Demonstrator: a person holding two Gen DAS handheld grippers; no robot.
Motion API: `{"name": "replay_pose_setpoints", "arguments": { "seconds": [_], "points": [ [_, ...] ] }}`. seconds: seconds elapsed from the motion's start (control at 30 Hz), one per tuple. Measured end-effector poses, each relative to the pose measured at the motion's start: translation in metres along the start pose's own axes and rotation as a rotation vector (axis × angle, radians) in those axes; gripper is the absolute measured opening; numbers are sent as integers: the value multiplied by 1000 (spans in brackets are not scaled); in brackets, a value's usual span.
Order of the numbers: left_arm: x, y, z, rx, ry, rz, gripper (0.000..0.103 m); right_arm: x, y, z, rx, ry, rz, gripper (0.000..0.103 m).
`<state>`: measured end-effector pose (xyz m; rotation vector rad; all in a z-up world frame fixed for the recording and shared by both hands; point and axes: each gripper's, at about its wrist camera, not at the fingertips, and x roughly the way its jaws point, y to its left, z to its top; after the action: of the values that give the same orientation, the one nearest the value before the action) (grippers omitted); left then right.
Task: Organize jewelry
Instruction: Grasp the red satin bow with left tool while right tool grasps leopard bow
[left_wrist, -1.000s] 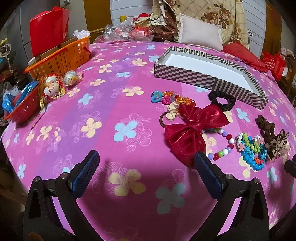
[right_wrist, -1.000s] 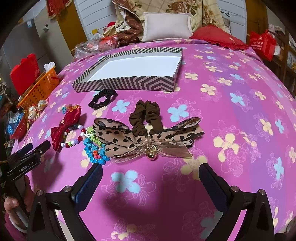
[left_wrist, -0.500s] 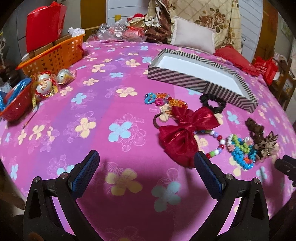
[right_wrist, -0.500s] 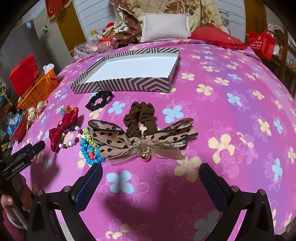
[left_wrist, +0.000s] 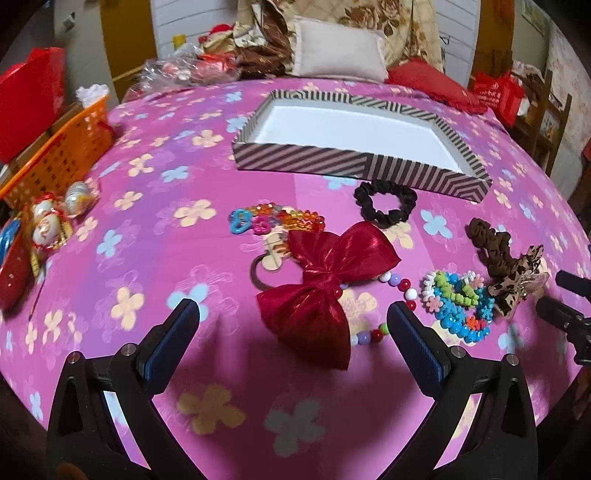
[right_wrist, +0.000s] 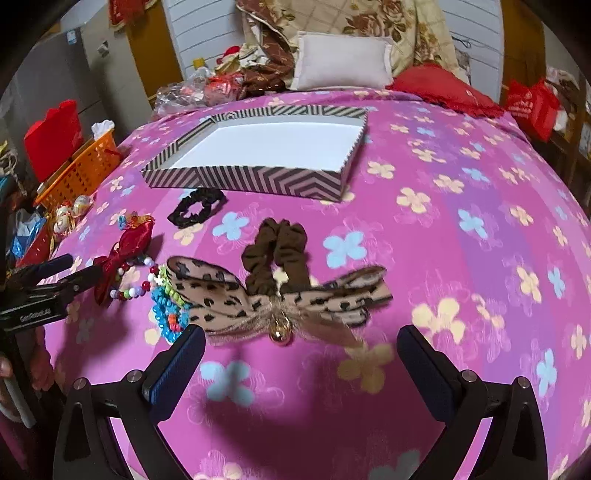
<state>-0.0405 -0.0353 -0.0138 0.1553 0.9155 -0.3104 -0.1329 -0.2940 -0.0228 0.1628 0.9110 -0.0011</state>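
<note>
Here the left tool (left_wrist: 291, 319) hangs with its blue pads spread wide and nothing between them, low over the pink flowered bed cover (left_wrist: 155, 236), with the red satin bow (left_wrist: 325, 284) lying just ahead in the gap. The left view alone shows what sits behind that bow: a brown hair tie with a pale tag (left_wrist: 271, 260) partly under it, and a cluster of clear coloured bead clips (left_wrist: 275, 221) just beyond. A round-bead bracelet (left_wrist: 391, 295) curls out from under the bow's right side, beside a heap of blue and green flower beads (left_wrist: 458, 302).

The right tool (right_wrist: 301, 345) is likewise spread apart and holds nothing. Only its view gives the leopard-print bow (right_wrist: 277, 299) in full, with a gold bell at its knot, lying across the near end of the brown scrunchie (right_wrist: 277, 254); from the left camera both are squeezed to the edge. The black scrunchie (right_wrist: 197, 210) lies just in front of the striped box (right_wrist: 251, 179), whose white inside is bare in both views. An orange basket (right_wrist: 79, 170) stands at the bed's left edge. The right view also catches the left tool's body at its left border, over a sleeve (right_wrist: 40, 369).
</note>
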Motion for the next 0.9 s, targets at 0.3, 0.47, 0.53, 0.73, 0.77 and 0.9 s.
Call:
{"name": "replay_pose_setpoints", "arguments": {
  "seconds": [0.3,0.47,0.53,0.73,0.77,0.9],
  "points": [
    [18,8,14,-5,30,0,102,25,9,20,-41,15,-4,103],
    [32,10,14,3,69,-2,83,43,4,22,-29,54,-3,95],
    [36,9,14,7,80,-16,81,47,3,22,-29,56,-15,89],
    [40,3,15,18,79,-43,60,49,4,21,-69,20,-44,76],
    [41,3,15,16,82,-44,52,49,6,20,-81,13,-46,70],
    [37,5,13,-3,72,-45,25,44,10,17,-118,-20,-30,38]
  ]
}}
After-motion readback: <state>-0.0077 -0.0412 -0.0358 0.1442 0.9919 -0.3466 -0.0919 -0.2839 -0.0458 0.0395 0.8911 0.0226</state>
